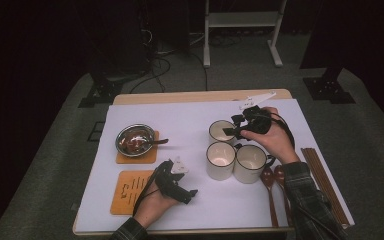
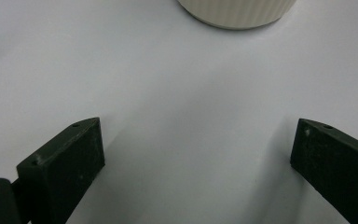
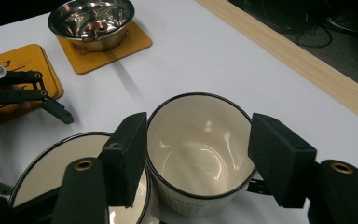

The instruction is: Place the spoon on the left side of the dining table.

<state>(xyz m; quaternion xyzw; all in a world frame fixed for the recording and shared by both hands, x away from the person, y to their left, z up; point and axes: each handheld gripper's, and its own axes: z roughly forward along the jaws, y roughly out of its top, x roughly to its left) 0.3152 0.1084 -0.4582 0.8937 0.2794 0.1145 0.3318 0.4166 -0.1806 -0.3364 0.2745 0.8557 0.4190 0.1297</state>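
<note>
My right gripper [image 3: 198,158] straddles the far mug [image 3: 199,154], jaws apart on either side of its rim, not visibly pressing. My left gripper [image 2: 198,154] rests wide open, empty, on the table [image 2: 168,93].

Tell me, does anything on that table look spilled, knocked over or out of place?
Nothing stands out. The three cream ribbed mugs with dark rims stand upright, the steel bowl sits on its wooden coaster, and the spoons and chopsticks lie neatly at the right. No spill shows on the white cover.
</note>
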